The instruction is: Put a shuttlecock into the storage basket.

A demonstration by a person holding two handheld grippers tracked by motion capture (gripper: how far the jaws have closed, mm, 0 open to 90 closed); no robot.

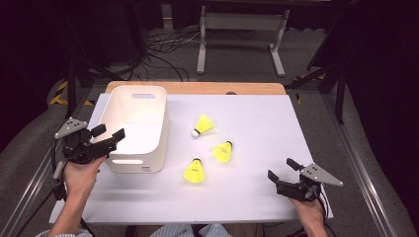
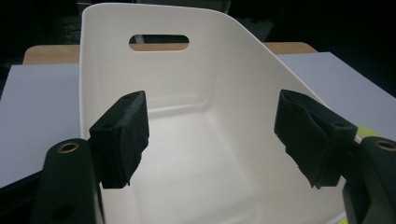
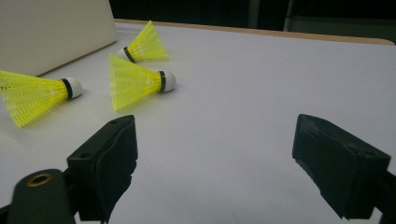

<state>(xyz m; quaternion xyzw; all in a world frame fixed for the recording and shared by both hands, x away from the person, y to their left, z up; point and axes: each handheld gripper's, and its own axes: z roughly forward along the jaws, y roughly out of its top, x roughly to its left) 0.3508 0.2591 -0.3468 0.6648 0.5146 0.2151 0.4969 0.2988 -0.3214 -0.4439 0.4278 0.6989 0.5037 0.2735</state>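
Three yellow shuttlecocks lie on the white mat right of a white plastic bin (image 1: 159, 123): a far one (image 1: 203, 125), a middle one (image 1: 223, 151), a near one (image 1: 194, 171). My left gripper (image 1: 108, 132) hovers open at the bin's near left rim; its view looks into the empty bin (image 2: 233, 88). My right gripper (image 1: 281, 169) rests open low at the mat's near right, apart from the shuttlecocks. Its view shows the near shuttlecock (image 3: 32, 95), the middle one (image 3: 135, 80) and the far one (image 3: 144, 44) ahead to the left.
The white mat (image 1: 257, 123) covers most of a wooden table (image 1: 197, 88). Cables and a white stand leg (image 1: 201, 44) lie on the floor beyond. Bare mat stretches between my right gripper and the shuttlecocks.
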